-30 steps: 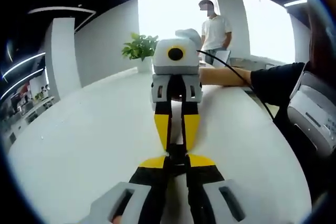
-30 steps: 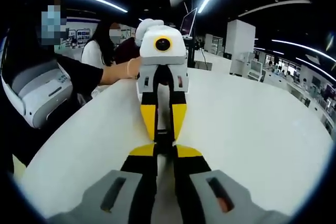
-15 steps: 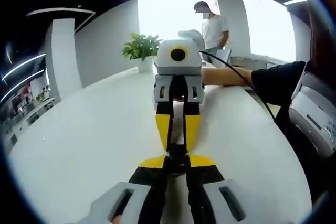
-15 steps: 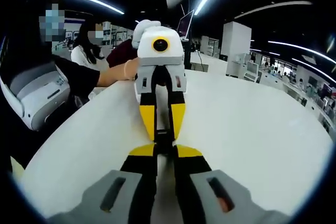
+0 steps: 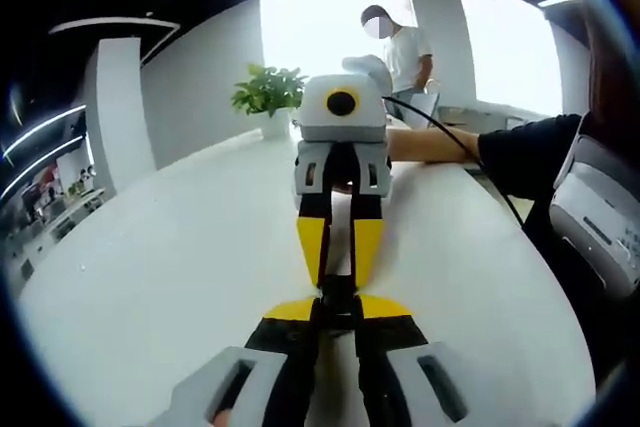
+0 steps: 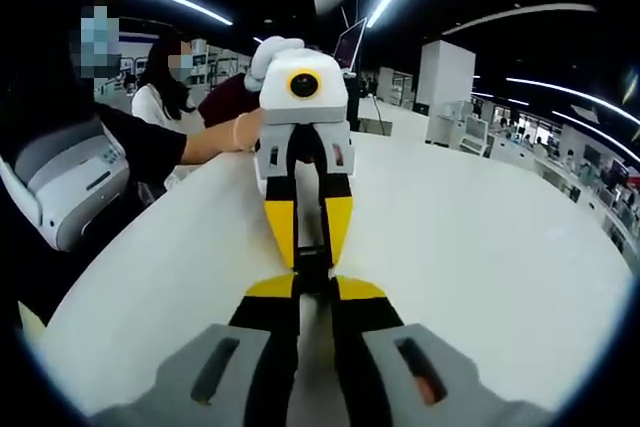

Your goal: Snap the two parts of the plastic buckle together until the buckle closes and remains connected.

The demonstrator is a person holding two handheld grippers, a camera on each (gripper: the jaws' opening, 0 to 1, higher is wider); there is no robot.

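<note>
Both grippers meet tip to tip just above the white table [image 5: 150, 277]. My left gripper [image 5: 338, 311] rises from the bottom of the left gripper view, its black and yellow jaws shut on one end of a small black plastic buckle [image 5: 339, 293]. Facing it, the right gripper [image 5: 338, 275] has its yellow fingers [image 5: 311, 242] pinching the buckle's far end. In the right gripper view the same holds mirrored: my right gripper [image 6: 312, 294] is shut on the buckle [image 6: 312, 273], with the left gripper [image 6: 311, 257] opposite. The jaws hide whether the two buckle halves are latched.
A person's sleeved arm [image 5: 500, 152] reaches to the far gripper. A white machine [image 5: 600, 227] stands at the table's side, also the white machine [image 6: 70, 182]. A potted plant [image 5: 268, 89] sits at the far edge. One person [image 5: 405, 47] stands behind; another person [image 6: 165, 97] sits nearby.
Both views have shifted slightly with the hands. The grippers stay tip to tip, shut on the buckle.
</note>
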